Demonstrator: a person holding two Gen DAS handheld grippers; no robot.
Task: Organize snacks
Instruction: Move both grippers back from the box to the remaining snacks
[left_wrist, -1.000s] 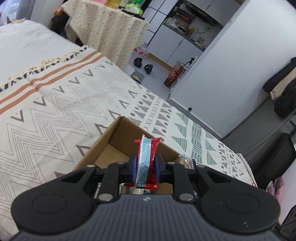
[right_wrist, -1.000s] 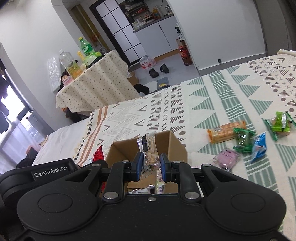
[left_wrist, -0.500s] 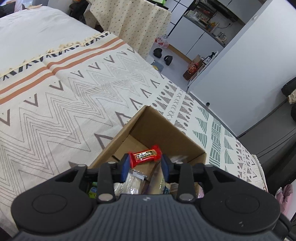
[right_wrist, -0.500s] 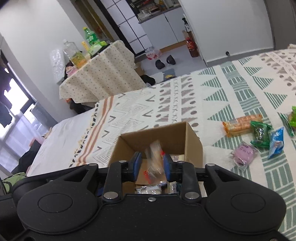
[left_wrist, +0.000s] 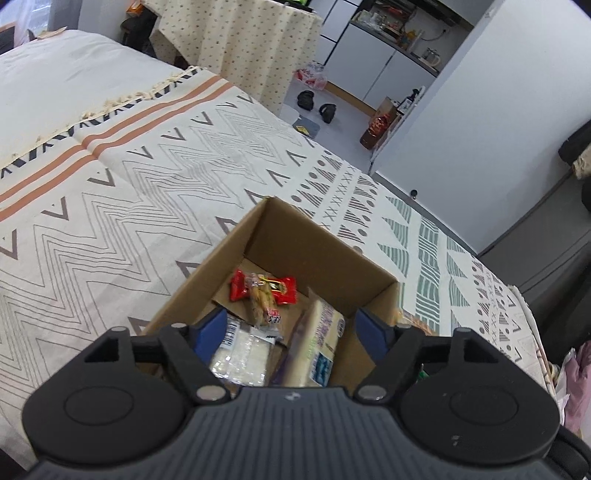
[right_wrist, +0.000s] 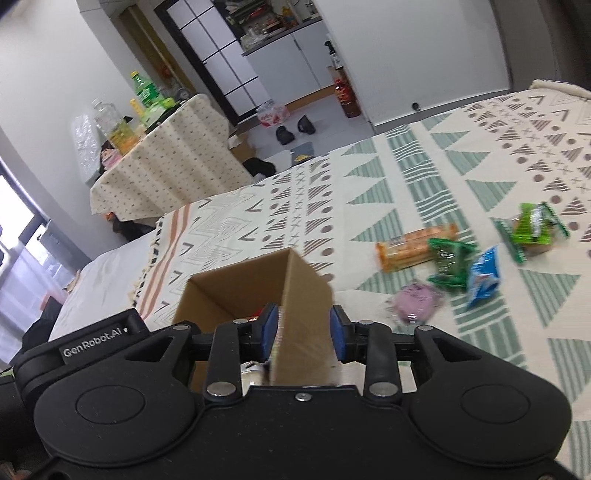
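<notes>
A brown cardboard box stands on the patterned bedspread. Inside it lie a red snack packet, a clear packet of brown biscuit, a white packet and a pale yellow packet. My left gripper hangs open over the box with nothing between its fingers. My right gripper is open too, straddling the box's right wall. To the right on the bedspread lie loose snacks: an orange bar, a dark green packet, a blue packet, a pink packet and a bright green packet.
The bed's far edge drops to a grey floor with slippers and a bottle box. A table under a dotted cloth carries bottles at the back left. A white wall stands beyond the bed.
Both grippers have opened wide. The red packet left the left gripper and the clear packet left the right gripper; both now lie in the box. The right gripper has shifted right.
</notes>
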